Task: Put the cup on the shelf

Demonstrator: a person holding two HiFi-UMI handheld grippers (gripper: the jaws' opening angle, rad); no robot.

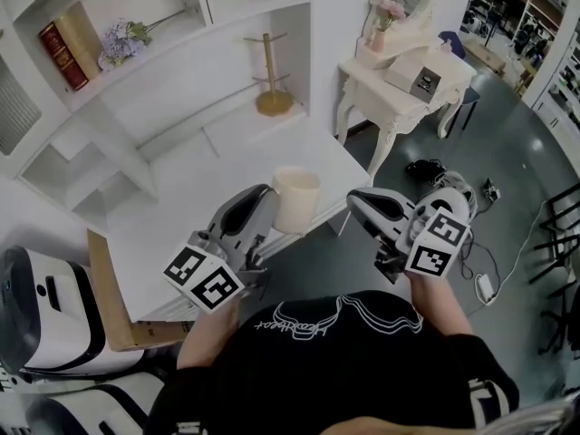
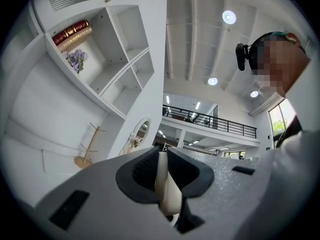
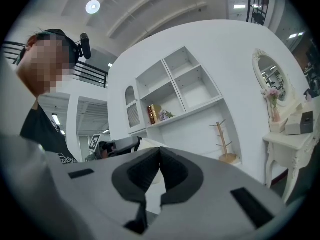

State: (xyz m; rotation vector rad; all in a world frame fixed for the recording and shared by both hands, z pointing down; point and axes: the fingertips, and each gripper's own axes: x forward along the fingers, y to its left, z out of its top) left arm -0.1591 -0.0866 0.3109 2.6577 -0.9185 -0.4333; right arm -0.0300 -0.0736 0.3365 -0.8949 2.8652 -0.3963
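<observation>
A cream cup (image 1: 295,199) hangs over the front edge of the white desk (image 1: 190,216). My left gripper (image 1: 265,214) is shut on its wall. In the left gripper view the cup's thin wall (image 2: 163,180) is pinched between the two dark pads of the left gripper (image 2: 161,160). My right gripper (image 1: 361,207) is to the right of the cup, apart from it and off the desk's edge. Seen in its own view, the right gripper (image 3: 160,156) is shut with nothing between the pads. The white shelf unit (image 1: 145,80) rises behind the desk.
On the upper shelf stand a red book (image 1: 62,54) and a bunch of lilac flowers (image 1: 122,42). A wooden mug tree (image 1: 271,82) stands on the lower ledge. A white dressing table (image 1: 408,80) is at the right, a wooden chair back (image 1: 104,288) at the left.
</observation>
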